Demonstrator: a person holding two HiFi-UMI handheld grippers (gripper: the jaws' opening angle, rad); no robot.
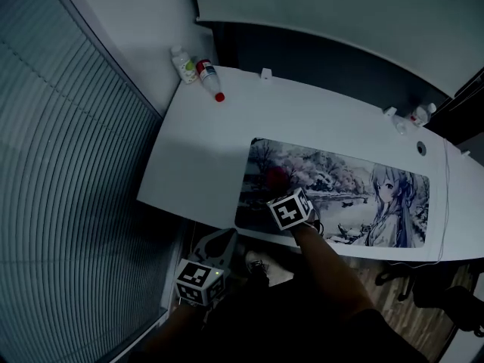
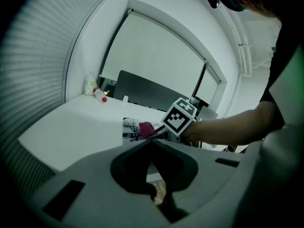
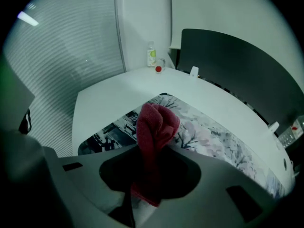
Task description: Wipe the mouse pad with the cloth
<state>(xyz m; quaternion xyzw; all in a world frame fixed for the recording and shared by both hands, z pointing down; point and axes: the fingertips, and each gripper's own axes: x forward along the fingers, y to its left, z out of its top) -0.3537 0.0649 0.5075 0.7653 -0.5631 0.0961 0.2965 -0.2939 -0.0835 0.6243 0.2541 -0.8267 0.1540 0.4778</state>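
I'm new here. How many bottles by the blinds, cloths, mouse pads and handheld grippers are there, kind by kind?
Bottles: 2
Red cloth: 1
Mouse pad: 1
Grippers: 2 (left gripper, right gripper)
Total: 6

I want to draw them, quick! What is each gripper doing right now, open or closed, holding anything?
Left gripper: closed, holding nothing.
Right gripper: closed on the red cloth.

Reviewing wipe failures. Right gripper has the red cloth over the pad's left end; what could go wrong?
1. Nothing pins the mouse pad; the left gripper hangs shut off the desk, so strokes may drag or bunch it.
2. The cloth is a narrow wad in the right gripper, so coverage may be streaky.
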